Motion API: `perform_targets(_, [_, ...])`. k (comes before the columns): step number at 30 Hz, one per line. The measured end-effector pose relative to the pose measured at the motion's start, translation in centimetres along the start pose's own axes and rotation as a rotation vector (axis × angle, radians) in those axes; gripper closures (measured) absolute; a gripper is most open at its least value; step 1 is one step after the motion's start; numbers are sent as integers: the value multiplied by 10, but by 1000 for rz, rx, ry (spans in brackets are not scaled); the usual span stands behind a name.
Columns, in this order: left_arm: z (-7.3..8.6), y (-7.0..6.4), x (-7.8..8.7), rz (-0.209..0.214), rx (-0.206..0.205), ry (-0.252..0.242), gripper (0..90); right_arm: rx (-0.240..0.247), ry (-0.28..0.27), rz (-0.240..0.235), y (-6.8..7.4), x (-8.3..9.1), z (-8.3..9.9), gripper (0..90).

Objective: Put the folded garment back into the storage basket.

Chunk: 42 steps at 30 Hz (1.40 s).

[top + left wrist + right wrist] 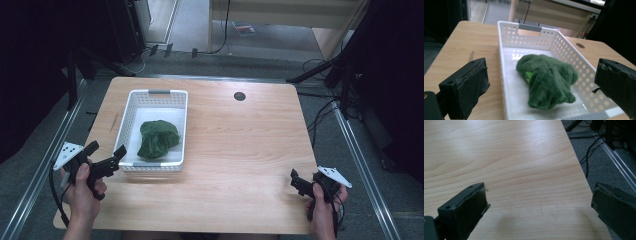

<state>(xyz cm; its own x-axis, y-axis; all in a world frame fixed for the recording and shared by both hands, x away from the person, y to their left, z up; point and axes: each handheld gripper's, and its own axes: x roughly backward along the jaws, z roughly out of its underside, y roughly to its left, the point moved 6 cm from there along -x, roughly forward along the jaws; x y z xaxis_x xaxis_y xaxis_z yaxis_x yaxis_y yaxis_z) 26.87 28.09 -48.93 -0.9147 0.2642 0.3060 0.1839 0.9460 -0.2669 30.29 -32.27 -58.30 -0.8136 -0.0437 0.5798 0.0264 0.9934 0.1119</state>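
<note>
— What are your jaws doing?

— My left gripper [107, 153] has its jaws spread wide with nothing between them, pointing at the near end of the white basket [510, 33]. My right gripper [300, 182] is wide too, hovering over bare wood at the table's [506, 157] right edge.

— And the green cloth?

— The green cloth [547, 81] lies bunched inside the basket, toward its near end, on the table's left half.

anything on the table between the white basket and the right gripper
No, bare wood: in the high view the table lies uncovered from the white basket to the right gripper.
</note>
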Motion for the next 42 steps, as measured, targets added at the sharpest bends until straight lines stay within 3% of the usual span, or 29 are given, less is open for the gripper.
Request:
perform_targets(3, [8,7,6,6,14,-8,0,2,-2,1,0,0,0,3])
perform_targets(16, [45,40,26,-44,20,-34,0,2,-4,6,-1,0,0,3])
perform_targets(21, [60,57,27,-87,5,-11,0,3,-3,4,0,0,0,3])
perform_targets(30, [71,83,36,-143,29,-10,0,-2,-1,-2,0,0,0,2])
perform_targets(35, [78,85,31,-156,18,11,0,-1,1,-2,0,0,0,3])
perform_targets(39, [79,82,28,-162,-16,23,0,-1,2,-3,0,0,0,3])
perform_targets(42, [79,83,28,-162,-7,28,0,2,3,-2,0,0,0,3])
